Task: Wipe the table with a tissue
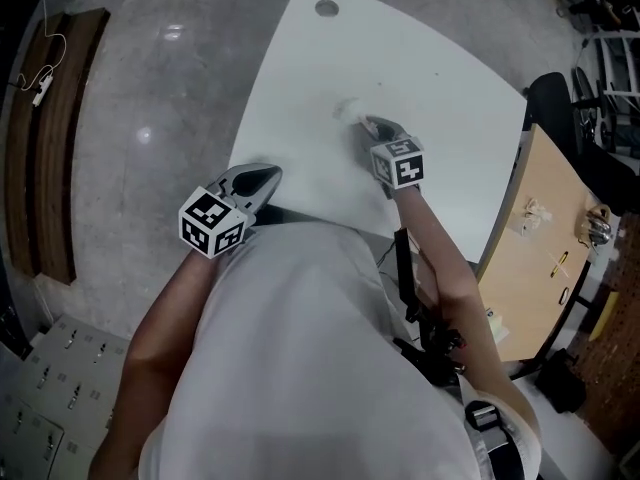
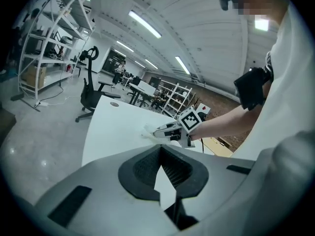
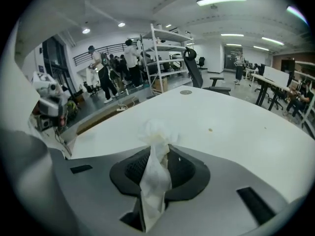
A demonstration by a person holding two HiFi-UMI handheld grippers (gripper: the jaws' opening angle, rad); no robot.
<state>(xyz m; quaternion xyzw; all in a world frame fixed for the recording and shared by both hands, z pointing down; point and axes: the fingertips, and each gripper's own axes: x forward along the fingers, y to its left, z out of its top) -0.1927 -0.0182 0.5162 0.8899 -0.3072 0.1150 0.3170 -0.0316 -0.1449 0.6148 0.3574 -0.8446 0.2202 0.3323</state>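
Your right gripper pinches tissue, wad at tips down at table. Your left gripper pressed together, empty. Wiping seems underway; speck ahead of right gripper not yet wiped.

Head view looked steeply down from above the person onto the white table, upper centre. Left gripper view faced across it at the right gripper. Right gripper view sat low and close over the same table.
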